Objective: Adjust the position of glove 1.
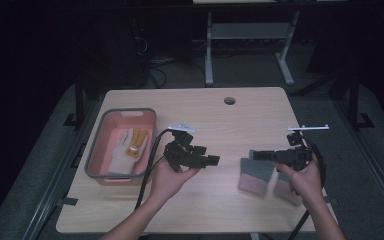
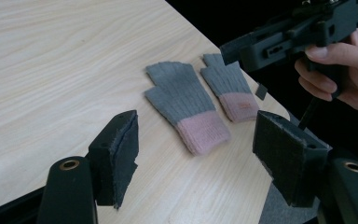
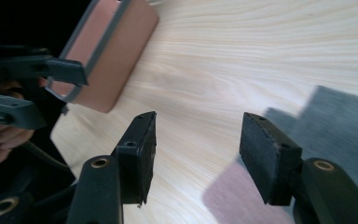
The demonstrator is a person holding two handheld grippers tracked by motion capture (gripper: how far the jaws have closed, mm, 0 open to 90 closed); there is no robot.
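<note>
Two grey knit gloves with pink cuffs lie flat side by side on the wooden table, one (image 1: 255,175) nearer the middle and one (image 1: 286,190) at the right under the person's hand. The left gripper view shows them as well (image 2: 184,105) (image 2: 228,86). My right gripper (image 1: 254,155) hovers over the first glove (image 3: 340,130), pointing left, jaws open with nothing between them (image 3: 205,156). My left gripper (image 1: 212,160) points right toward the gloves, open and empty (image 2: 203,156), well short of them.
A pink bin with a grey rim (image 1: 122,111) stands at the table's left and holds a white and yellow glove (image 1: 130,145). The bin's side (image 3: 116,60) shows in the right gripper view. A cable hole (image 1: 229,100) sits near the far edge.
</note>
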